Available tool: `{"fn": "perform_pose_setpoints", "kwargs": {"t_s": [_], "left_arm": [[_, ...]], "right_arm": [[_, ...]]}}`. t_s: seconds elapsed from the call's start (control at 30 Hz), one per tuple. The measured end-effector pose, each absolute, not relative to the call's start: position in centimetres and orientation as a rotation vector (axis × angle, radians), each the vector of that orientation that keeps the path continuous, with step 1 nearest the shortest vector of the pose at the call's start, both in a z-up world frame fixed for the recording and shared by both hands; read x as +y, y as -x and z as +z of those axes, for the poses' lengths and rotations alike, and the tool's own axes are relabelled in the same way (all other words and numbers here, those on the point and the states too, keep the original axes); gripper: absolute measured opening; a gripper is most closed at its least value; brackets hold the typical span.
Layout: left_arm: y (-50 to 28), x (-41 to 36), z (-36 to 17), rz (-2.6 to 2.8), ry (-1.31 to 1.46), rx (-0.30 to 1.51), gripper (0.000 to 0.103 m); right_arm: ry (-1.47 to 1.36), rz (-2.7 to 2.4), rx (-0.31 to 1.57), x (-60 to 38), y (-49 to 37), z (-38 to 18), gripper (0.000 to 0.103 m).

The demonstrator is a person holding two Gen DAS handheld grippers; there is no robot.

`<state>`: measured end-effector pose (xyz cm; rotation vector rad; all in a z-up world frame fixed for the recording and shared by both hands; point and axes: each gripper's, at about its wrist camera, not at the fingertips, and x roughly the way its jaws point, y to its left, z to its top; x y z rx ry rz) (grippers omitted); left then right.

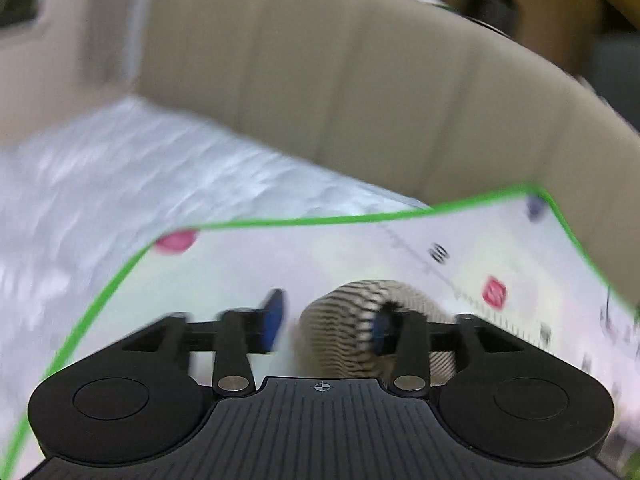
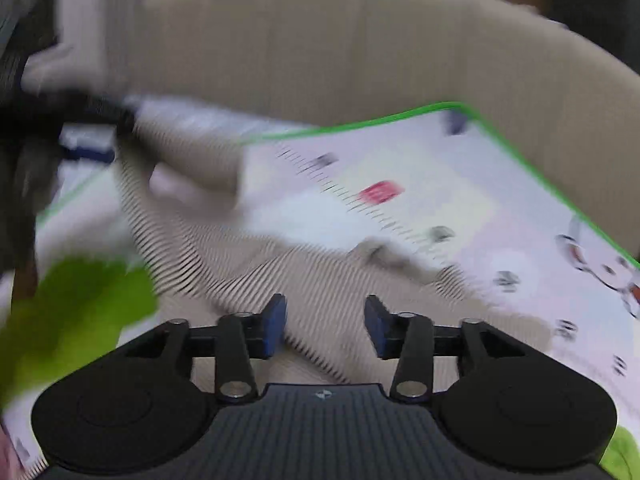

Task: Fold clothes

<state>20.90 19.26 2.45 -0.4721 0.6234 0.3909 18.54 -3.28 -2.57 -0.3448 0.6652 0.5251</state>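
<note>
**Striped garment stretched across the play mat between two tongs**

A tall beige padded headboard (image 1: 360,80) curves behind everything. Below it lies a white printed play mat with a bright green border (image 2: 460,184), carrying ruler marks and small red and grey pictures; beside it, a pale grey-white quilted cover (image 1: 120,168) shows in the left wrist view.

The beige, black-striped knit garment (image 2: 248,264) spreads over the mat, blurred, running from under the right tongs up to the far left.

The left tongs (image 1: 326,320) stand partly open, a bunched fold of the garment between the blue pads and touching the right one; I cannot tell if it is gripped.

The right tongs (image 2: 325,324) gape open above the cloth, holding nothing.
</note>
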Motion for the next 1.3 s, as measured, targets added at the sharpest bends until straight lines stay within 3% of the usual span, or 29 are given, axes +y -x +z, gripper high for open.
{"fn": "perform_pose_setpoints", "kwargs": {"t_s": [0.03, 0.1, 0.23, 0.3, 0.33, 0.37, 0.4, 0.63, 0.77, 0.93, 1.03, 1.07, 1.17, 1.3], "left_arm": [[-20.2, 20.2, 2.2, 0.388, 0.566, 0.643, 0.087], [-18.9, 21.9, 1.6, 0.381, 0.762, 0.68, 0.096], [-17.2, 24.0, -1.6, 0.412, 1.114, 0.764, 0.096], [-17.3, 24.4, -1.6, 0.473, 1.094, 0.746, 0.096], [-17.3, 24.4, -1.2, 0.504, 1.064, 0.715, 0.096], [-17.1, 24.4, -0.6, 0.54, 1.028, 0.668, 0.096], [-16.9, 24.5, 0.0, 0.568, 0.99, 0.627, 0.096], [-16.3, 24.1, 3.6, 0.534, 0.79, 0.463, 0.1], [-17.6, 21.0, 2.1, 0.367, 0.724, 0.628, 0.103], [-19.2, 17.0, 0.1, 0.154, 0.632, 0.825, 0.103], [-20.2, 14.7, -1.0, 0.024, 0.572, 0.939, 0.102], [-20.5, 13.9, -1.4, -0.019, 0.551, 0.976, 0.101], [-21.0, 12.6, -2.1, -0.075, 0.504, 1.03, 0.091], [-21.4, 12.7, -2.9, -0.043, 0.493, 1.039, 0.081]], "right_arm": [[0.399, 0.544, 0.651, -2.2, -18.0, -3.4, 0.052], [0.522, 0.549, 0.61, -0.6, -17.2, -4.8, 0.053], [0.713, 0.527, 0.559, 1.6, -16.7, -7.0, 0.055], [0.701, 0.518, 0.579, 1.9, -17.2, -7.5, 0.049], [0.651, 0.508, 0.603, 1.6, -17.9, -7.2, 0.038], [0.585, 0.492, 0.631, 1.0, -18.7, -6.6, 0.017], [0.502, 0.464, 0.647, 0.0, -19.6, -5.6, 0.012], [0.139, 0.115, 0.544, -12.4, -24.8, 3.5, 0.008], [0.108, -0.045, 0.534, -18.9, -24.7, 5.3, 0.008], [0.105, -0.113, 0.637, -22.4, -21.6, 2.3, 0.009], [-0.022, -0.059, 0.714, -23.4, -19.2, -0.1, 0.018], [-0.082, -0.007, 0.724, -23.2, -18.6, -0.8, 0.031], [-0.092, 0.087, 0.737, -20.5, -17.7, -2.7, 0.054], [-0.004, 0.133, 0.746, -16.9, -17.7, -5.2, 0.064]]}}
